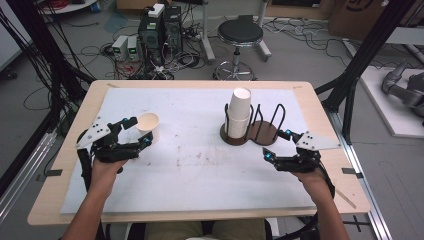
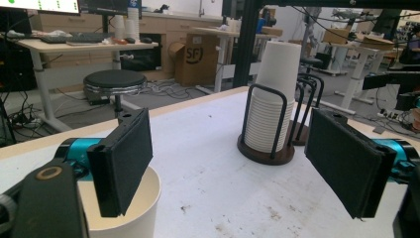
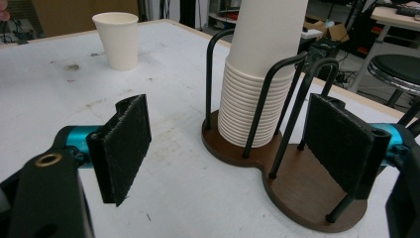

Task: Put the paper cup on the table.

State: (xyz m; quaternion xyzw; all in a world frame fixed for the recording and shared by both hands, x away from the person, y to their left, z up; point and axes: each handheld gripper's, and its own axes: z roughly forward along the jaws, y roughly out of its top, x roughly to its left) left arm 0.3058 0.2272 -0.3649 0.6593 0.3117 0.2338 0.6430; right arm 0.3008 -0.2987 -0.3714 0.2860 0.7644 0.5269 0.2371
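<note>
on the left of the white mat point(image 1: 200, 165) a single paper cup point(image 1: 148, 127) stands upright, the left gripper point(image 1: 134, 134) just above it with jaws spread, gripping nothing. right of centre, a stack of cups point(image 1: 239, 112) sits in a dark wire holder point(image 1: 256, 131). the right gripper point(image 1: 277, 145) hovers beside the holder, jaws spread and empty.

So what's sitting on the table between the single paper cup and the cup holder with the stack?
Nothing: between the single paper cup and the cup holder there is bare white mat with a few faint stains, as the high view shows.
</note>
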